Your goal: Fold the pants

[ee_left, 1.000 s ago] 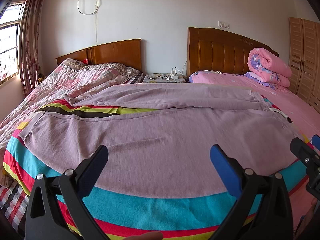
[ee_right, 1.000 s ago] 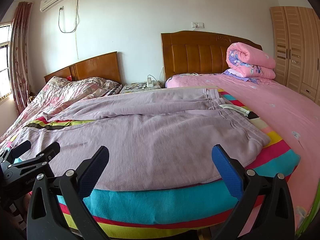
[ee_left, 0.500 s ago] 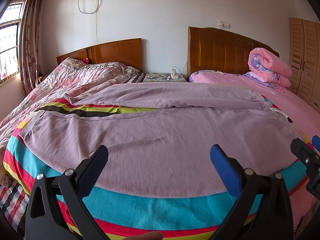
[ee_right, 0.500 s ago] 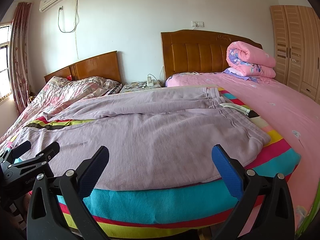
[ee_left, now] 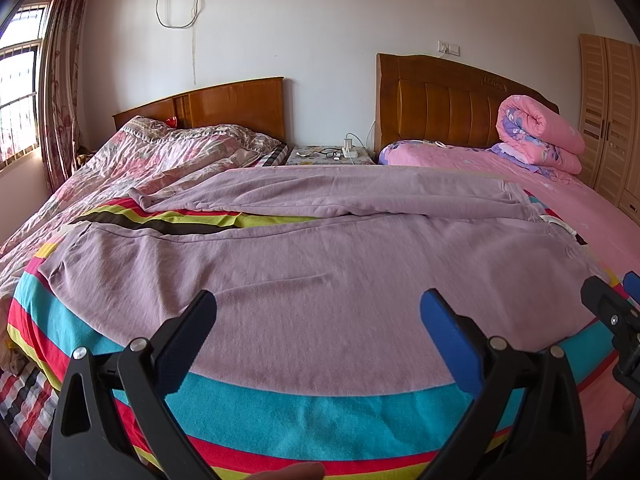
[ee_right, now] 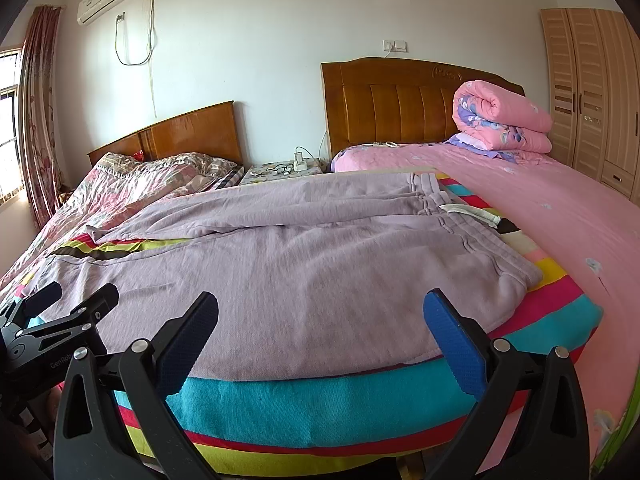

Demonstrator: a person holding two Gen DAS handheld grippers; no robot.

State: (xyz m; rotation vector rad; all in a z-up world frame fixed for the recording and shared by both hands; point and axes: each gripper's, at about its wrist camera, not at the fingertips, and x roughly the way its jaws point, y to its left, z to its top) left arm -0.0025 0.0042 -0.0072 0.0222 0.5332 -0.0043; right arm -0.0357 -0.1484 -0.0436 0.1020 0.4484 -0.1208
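Pants: [ee_left: 312, 280] mauve, spread flat across a striped blanket [ee_left: 320, 420] on the bed; waistband to the right, legs running left, far leg creased.
Left gripper: [ee_left: 318, 322] released, jaws wide, hovering above the near edge of the pants, clear of the cloth.
Right gripper: [ee_right: 320, 322] released, jaws wide, above the near hem towards the waistband, holding nothing.
Blanket: covers the near end of the bed, its bands showing between the two legs.
Quilt: [ee_right: 500, 120] pink, rolled, against the far headboard.
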